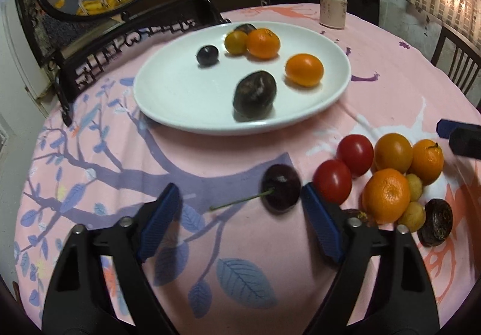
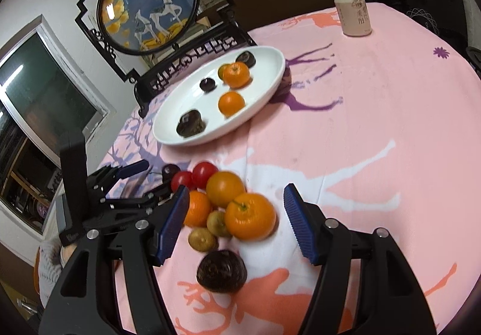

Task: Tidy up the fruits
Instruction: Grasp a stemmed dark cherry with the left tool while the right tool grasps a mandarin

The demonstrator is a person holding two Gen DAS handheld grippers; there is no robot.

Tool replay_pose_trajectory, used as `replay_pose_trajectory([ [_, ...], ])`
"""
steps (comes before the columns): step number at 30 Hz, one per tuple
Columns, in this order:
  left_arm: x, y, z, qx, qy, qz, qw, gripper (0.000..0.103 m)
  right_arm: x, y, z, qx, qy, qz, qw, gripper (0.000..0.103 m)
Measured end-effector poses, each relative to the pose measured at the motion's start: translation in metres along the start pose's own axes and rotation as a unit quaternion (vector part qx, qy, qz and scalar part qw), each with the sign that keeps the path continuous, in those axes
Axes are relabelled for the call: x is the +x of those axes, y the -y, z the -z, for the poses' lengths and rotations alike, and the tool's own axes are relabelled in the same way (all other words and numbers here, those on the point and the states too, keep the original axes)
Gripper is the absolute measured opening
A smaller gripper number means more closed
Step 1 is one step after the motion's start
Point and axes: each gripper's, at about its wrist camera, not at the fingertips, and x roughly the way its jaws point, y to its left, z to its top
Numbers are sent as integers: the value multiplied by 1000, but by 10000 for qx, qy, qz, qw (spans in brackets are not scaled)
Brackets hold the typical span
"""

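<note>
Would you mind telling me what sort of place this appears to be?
Probably a home dining room: a table under a pink printed tablecloth, a white plate of fruit, and a framed round deer picture behind it.

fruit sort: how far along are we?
Done: six fruits sit on the white plate, among them two oranges and a dark plum.
In hand: nothing held; the open left gripper straddles a cherry, the open right gripper an orange.
Left: the pile on the cloth, including two tomatoes.
</note>
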Motion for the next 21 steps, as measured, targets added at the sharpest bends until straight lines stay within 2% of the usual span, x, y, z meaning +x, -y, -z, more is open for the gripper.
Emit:
replay_pose_trajectory([
  [1,0,1,0,20,-14,91,10000,67,0,0,1,-9,-28,1,10000,65],
  [3,-1,6,1,153,24,154,9998,58,0,0,4,-21,-57,-2,10000,65],
  [7,-3,12,2,260,74,168,9995,48,0,1,9,-49,-139,-29,9999,65],
  [12,-1,11,-1,206,80,227,9995,48,3,3,12,-27,-257,22,9997,65],
  [15,3,11,-5,206,70,212,9995,51,7,1,14,-67,-342,54,9994,65],
  [18,6,10,-8,174,54,335,9993,51,9,0,16,-117,-383,81,9992,65],
  [21,7,11,-9,201,56,460,9987,45,11,0,16,-138,-425,52,9990,58],
])
